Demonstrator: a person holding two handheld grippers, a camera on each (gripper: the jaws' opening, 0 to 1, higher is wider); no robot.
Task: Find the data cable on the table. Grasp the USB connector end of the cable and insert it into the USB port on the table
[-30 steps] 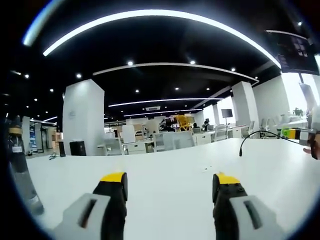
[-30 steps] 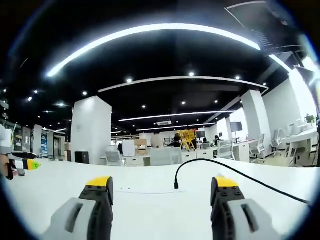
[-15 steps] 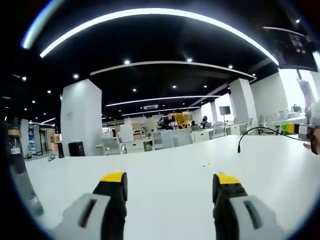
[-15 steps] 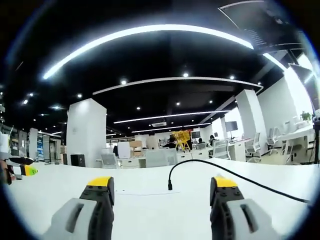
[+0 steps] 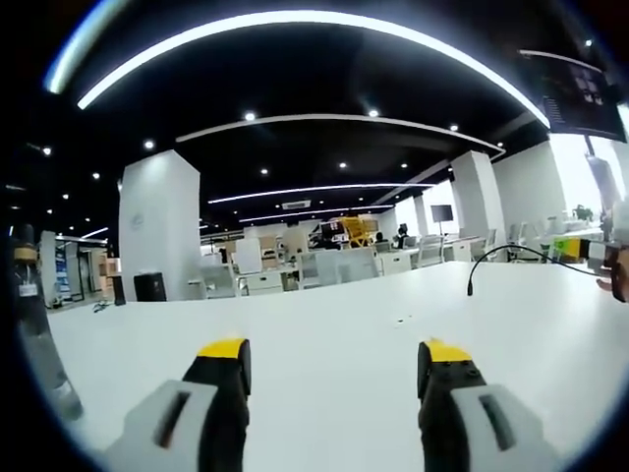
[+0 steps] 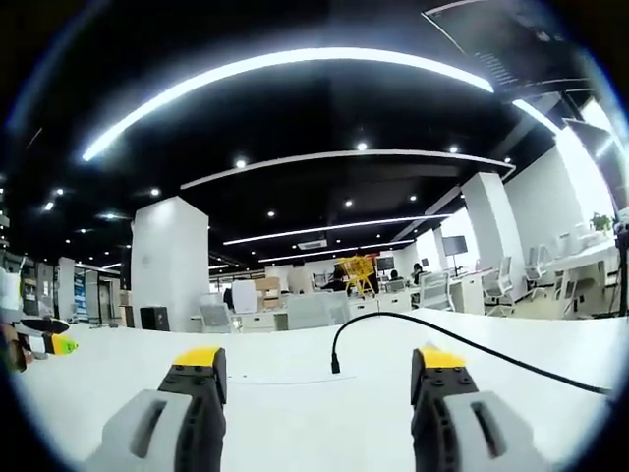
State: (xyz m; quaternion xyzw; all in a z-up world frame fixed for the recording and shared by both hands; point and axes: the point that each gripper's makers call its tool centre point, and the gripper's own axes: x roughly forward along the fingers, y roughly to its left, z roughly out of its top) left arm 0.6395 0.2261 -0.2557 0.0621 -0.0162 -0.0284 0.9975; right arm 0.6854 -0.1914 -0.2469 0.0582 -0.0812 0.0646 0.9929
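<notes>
Change: both views have shifted a little since a second ago, and the cable's free end now sits slightly further left in the right gripper view; the things on the worktop lie as they did.
Left gripper (image 5: pixel 335 352): jaws wide apart, nothing between them, low over the worktop.
Right gripper (image 6: pixel 316 357): jaws wide apart, holding nothing.
Data cable (image 6: pixel 334 352): black, its free end (image 6: pixel 335 368) hangs ahead of the right gripper between the jaw lines, nearer the right jaw. From there it arches up and runs off to the gripper's right. Far ahead and right of the left gripper; connector type too small to tell.
Worktop (image 5: pixel 324 315): white, smooth and broad, with a thin pale line ahead of the right gripper.
Bottle (image 5: pixel 24 295): dark, upright, at the far left of the left gripper.
Room: open office with a black ceiling, curved light strips (image 6: pixel 295 64), a white pillar (image 5: pixel 157 226), and desks and chairs (image 5: pixel 344 267) far behind.
</notes>
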